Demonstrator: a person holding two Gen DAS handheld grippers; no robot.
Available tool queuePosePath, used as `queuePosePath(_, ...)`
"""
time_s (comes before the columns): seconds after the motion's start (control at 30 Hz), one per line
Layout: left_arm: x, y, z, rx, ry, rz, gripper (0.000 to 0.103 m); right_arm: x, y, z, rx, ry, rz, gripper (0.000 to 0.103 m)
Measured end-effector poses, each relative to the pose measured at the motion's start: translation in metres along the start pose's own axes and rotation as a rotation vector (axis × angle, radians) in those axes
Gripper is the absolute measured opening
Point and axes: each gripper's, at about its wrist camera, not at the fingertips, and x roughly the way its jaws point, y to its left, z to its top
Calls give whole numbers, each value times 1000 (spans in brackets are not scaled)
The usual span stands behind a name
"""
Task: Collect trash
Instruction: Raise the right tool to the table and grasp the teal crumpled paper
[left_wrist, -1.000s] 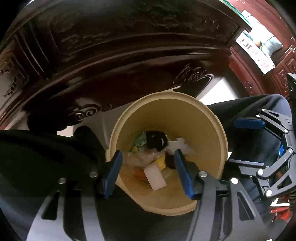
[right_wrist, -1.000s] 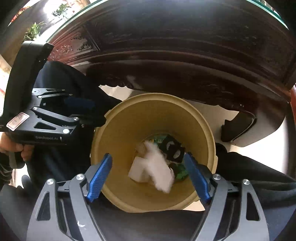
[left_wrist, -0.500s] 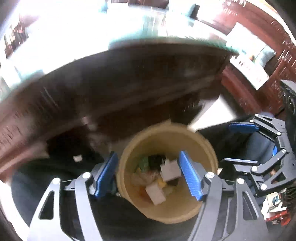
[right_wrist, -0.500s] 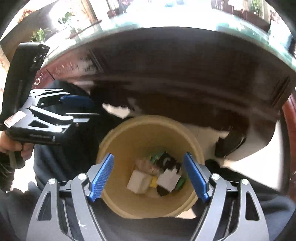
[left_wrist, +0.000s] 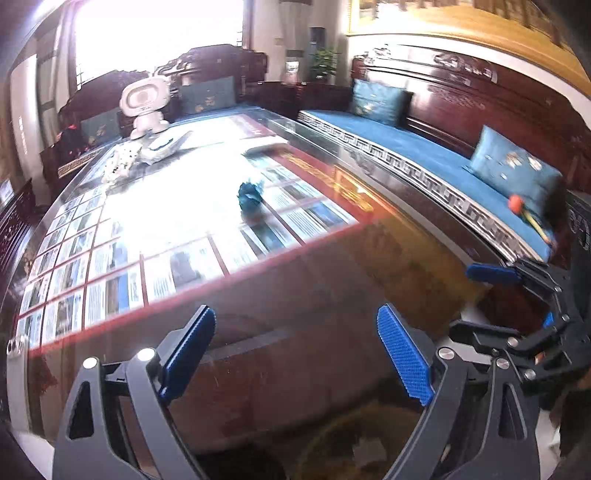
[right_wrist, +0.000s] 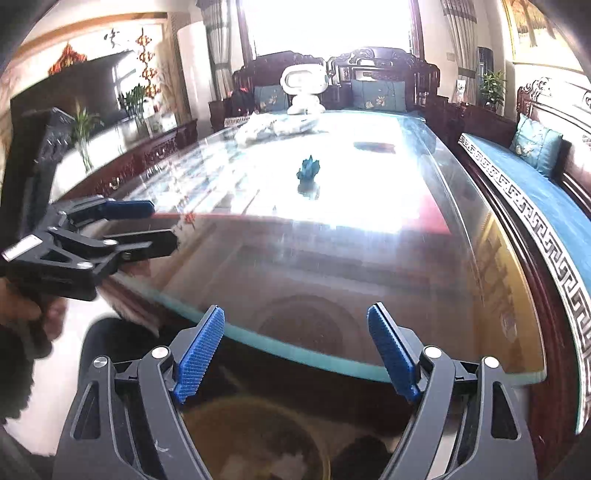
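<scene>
With trash already lying in the tan bin (right_wrist: 258, 443) below the table edge, both the left gripper (left_wrist: 295, 354), whose jaws have just been opening, and the right gripper (right_wrist: 295, 350) stand apart and empty (nothing between either pair), leaving the crumpled teal wrapper (left_wrist: 250, 197) on the glass tabletop (left_wrist: 332, 288) to collect.

- The table (left_wrist: 280, 295) is long, of dark carved wood, under a glass top with a pale green edge (right_wrist: 332, 356).
- Beneath the glass lies a grid of printed sheets (left_wrist: 110, 273) framed in red, washed out by window glare further along.
- A crumpled teal wrapper (left_wrist: 250, 196) sits alone near the middle of the glass.
- At the far end stands a small white robot figure (left_wrist: 144, 107), with a heap of white crumpled material (left_wrist: 147, 153) just in front of it.
- A flat dark object (right_wrist: 373, 146), too blurred to identify, lies toward the right edge.
</scene>
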Motion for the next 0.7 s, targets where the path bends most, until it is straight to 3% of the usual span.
queuePosePath(0.23,57,47,58,-92,-10,19,89,54,-15,48,-83,30,6,77)
queuePosePath(0.7,149,94,97,-79,29,12,89,164,-24,114,-171,135,55,76)
